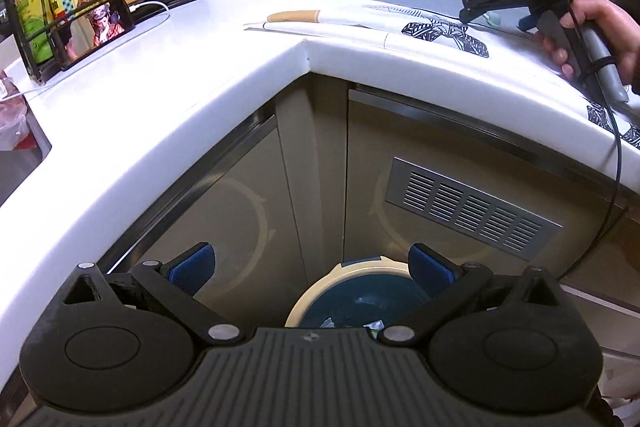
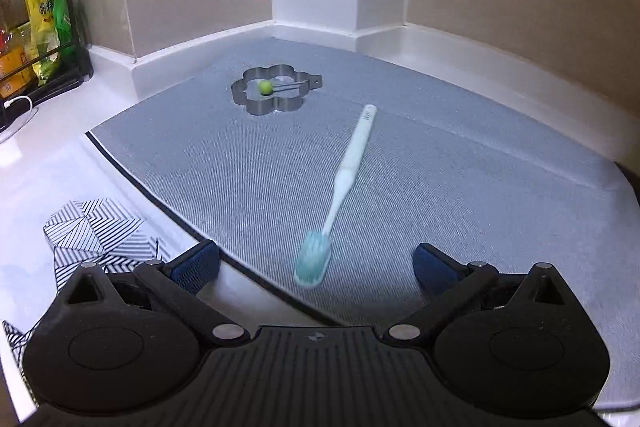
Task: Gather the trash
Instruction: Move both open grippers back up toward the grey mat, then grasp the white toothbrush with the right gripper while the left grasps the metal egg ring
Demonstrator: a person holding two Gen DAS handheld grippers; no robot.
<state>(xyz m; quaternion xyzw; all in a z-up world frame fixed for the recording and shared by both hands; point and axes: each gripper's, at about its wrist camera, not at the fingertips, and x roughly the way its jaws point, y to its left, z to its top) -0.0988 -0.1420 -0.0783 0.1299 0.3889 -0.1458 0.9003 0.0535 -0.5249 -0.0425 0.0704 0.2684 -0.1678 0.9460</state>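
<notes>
So the right gripper sits low over the grey mat with its jaws spread wide and nothing between them, and the toothbrush lies flat on the mat right ahead, its teal bristle head closest and roughly centred in the gap. That's probably the trash item being gone for. To do it well, closing on the neck or handle just past the bristles looks smarter than pinching the soft head, and the pads should come down level so the thin handle doesn't squirt out sideways. Further back on the mat there's a flower-shaped metal ring with a small green ball inside it, well apart from the brush, so not in the way. The left gripper is also wide open and empty, hanging below the counter edge over a round bin on the floor. The bin has a cream rim and a dark liner, with a few pale scraps at the bottom, too small to identify.
</notes>
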